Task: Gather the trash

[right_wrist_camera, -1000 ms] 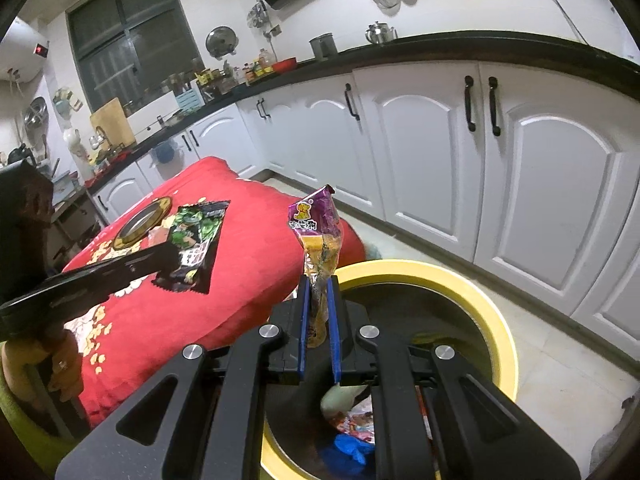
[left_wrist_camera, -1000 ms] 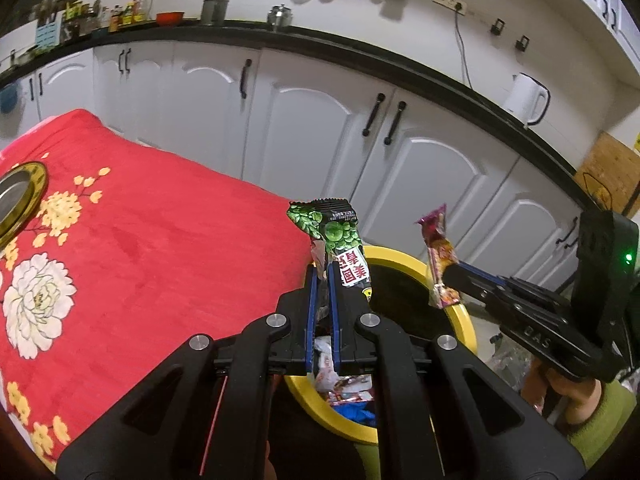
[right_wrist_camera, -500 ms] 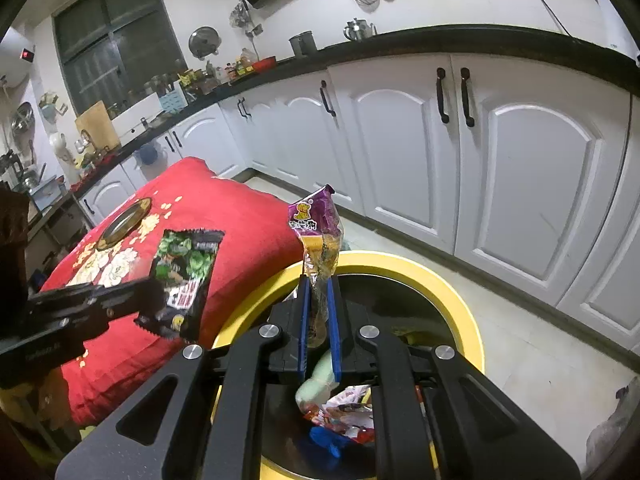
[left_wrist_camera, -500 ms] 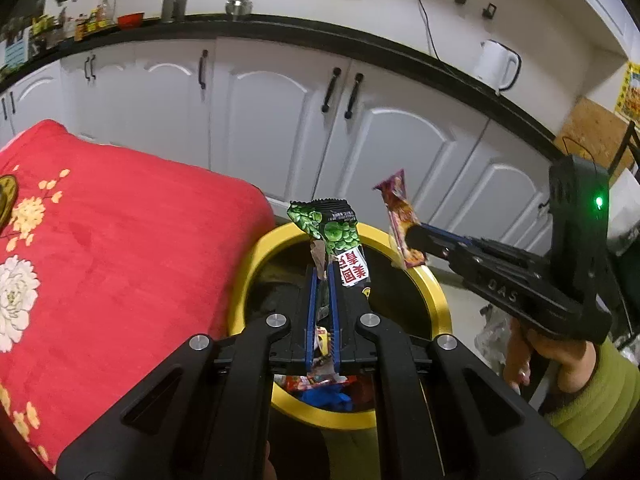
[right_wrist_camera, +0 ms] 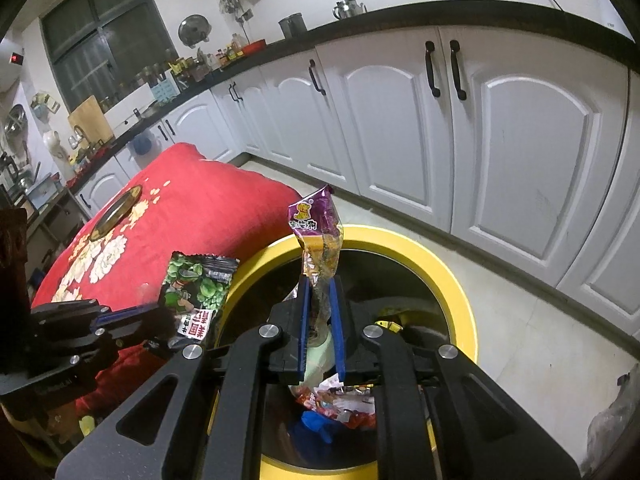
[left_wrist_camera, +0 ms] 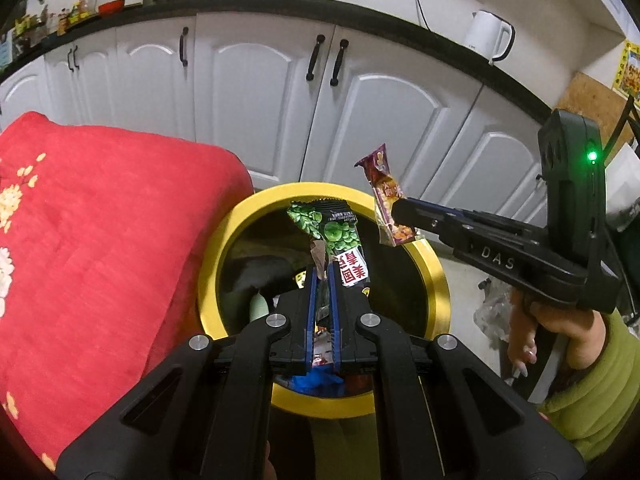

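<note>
My left gripper (left_wrist_camera: 323, 276) is shut on a green snack wrapper (left_wrist_camera: 334, 236) and holds it over the yellow-rimmed trash bin (left_wrist_camera: 224, 232). The wrapper also shows in the right wrist view (right_wrist_camera: 198, 292), at the bin's left rim. My right gripper (right_wrist_camera: 320, 284) is shut on a purple snack wrapper (right_wrist_camera: 318, 236) above the same bin (right_wrist_camera: 452, 276). The right gripper shows in the left wrist view (left_wrist_camera: 400, 212), holding the purple wrapper (left_wrist_camera: 386, 196) over the bin's far right rim. Several wrappers lie inside the bin (right_wrist_camera: 340, 400).
A red flowered quilt (left_wrist_camera: 92, 240) lies left of the bin, touching its rim. White kitchen cabinets (left_wrist_camera: 260, 92) stand behind. A white kettle (left_wrist_camera: 486, 38) sits on the black counter. Tiled floor (right_wrist_camera: 540, 360) lies right of the bin.
Both grippers have moved from beside the quilt to over the bin's opening, each still holding its wrapper. The bin now fills the middle of both views.
</note>
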Tool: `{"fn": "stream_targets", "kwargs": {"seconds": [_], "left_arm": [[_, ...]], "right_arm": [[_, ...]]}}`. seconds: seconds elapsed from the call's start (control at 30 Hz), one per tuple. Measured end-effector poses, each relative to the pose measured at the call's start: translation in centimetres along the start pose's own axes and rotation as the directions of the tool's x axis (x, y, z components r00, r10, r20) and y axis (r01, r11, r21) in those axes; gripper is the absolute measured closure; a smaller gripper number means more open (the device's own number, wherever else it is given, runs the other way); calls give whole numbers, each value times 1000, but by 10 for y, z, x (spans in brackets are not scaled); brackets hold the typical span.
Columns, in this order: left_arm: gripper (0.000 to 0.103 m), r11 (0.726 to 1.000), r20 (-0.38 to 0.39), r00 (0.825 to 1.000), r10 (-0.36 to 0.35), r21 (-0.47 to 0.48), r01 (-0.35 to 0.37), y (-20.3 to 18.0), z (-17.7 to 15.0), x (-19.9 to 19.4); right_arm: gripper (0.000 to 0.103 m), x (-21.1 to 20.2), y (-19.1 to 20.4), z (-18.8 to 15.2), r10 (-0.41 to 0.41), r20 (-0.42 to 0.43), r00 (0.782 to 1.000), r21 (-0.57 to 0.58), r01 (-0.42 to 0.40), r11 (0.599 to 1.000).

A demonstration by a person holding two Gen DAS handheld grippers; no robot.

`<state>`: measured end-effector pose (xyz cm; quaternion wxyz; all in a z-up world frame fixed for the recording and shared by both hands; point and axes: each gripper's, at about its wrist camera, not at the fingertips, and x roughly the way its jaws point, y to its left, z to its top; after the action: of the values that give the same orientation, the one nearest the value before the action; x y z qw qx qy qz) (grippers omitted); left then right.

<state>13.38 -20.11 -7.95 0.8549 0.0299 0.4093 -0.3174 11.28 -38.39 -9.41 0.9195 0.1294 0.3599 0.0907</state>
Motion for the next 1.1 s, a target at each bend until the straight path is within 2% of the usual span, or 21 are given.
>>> {"fn": "stream_targets", "kwargs": {"seconds": [0.23, 0.33, 0.4, 0.43, 0.47, 0.53, 0.6, 0.67, 0.8, 0.87, 0.97, 1.1], "left_arm": [[100, 1000, -29, 1000, -3, -3, 3, -1, -1, 9], [98, 1000, -40, 999, 0, -8, 0, 0, -2, 12], [92, 1000, -45, 999, 3, -12, -3, 1, -3, 14], [85, 1000, -46, 999, 5, -15, -5, 2, -3, 14], [77, 1000, -47, 999, 8, -18, -8, 2, -3, 14], [68, 999, -44, 999, 18, -25, -19, 5, -3, 14], [62, 999, -38, 999, 28, -33, -29, 7, -2, 12], [48, 998, -27, 998, 50, -46, -51, 11, -1, 7], [29, 994, 15, 996, 87, -72, -85, 20, 2, -12], [16, 990, 45, 992, 116, -91, -111, 25, 3, -25], [11, 984, 85, 986, 147, -115, -137, 32, 4, -45], [11, 970, 133, 968, 212, -147, -192, 40, -1, -73]], "right_arm": [[91, 4, -6, -3, 1, -24, 1000, 10, -1, 1000], [86, 5, -9, -5, 1, -31, 1000, 18, 0, 1000], [77, 4, -11, -6, -2, -31, 1000, 23, 2, 1000], [75, 3, -11, -6, -5, -29, 1000, 24, 5, 1000], [74, 3, -12, -7, -7, -28, 1000, 24, 8, 1000], [71, 1, -12, -7, -11, -24, 1000, 25, 11, 1000], [64, -2, -12, -7, -14, -16, 1000, 25, 14, 1000], [56, -7, -10, -7, -23, -6, 1000, 21, 23, 1000], [41, -17, -3, -6, -31, 26, 999, 9, 31, 999], [32, -24, 5, -6, -29, 45, 999, 1, 29, 1000], [20, -35, 20, -5, -32, 82, 996, -18, 34, 999], [11, -48, 42, -4, -23, 136, 990, -39, 29, 999]]}}
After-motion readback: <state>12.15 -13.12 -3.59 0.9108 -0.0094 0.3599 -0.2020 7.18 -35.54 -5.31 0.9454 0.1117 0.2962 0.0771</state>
